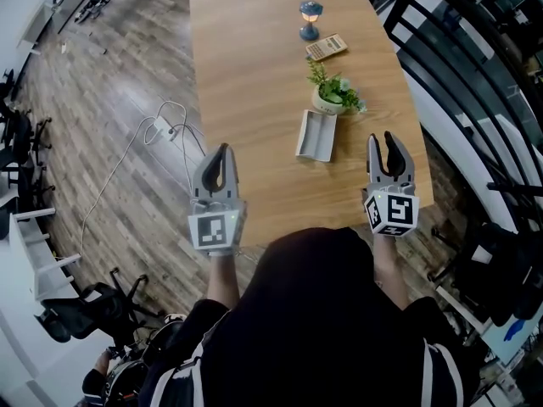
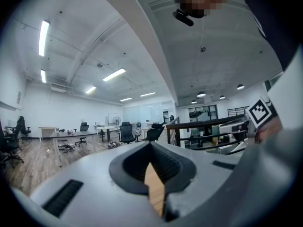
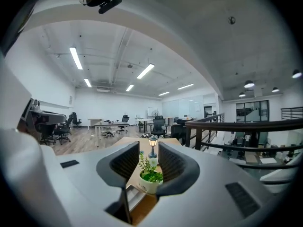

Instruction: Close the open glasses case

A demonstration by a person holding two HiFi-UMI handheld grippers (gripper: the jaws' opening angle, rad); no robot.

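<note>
Progress looks nil: the glasses case (image 1: 316, 135) lies open on the table (image 1: 254, 75), just in front of the potted plant (image 1: 333, 94), and neither tool touches it. The right gripper (image 1: 381, 139) hovers near its right side, jaws spread with nothing between them. The left gripper (image 1: 223, 149), jaws pressed together and empty, sits well apart by the table's left edge, so reaching and shutting the case both appear left to do

A wooden desk (image 1: 254, 75) carries a small potted plant (image 1: 333, 91) near its right edge. A little blue lantern-shaped lamp (image 1: 310, 19) stands towards the far edge, with a flat tan calculator-like item (image 1: 327, 47) just beside it. Off the desk's left edge, a white cable (image 1: 157, 130) lies on the wood floor (image 1: 102, 100).
</note>
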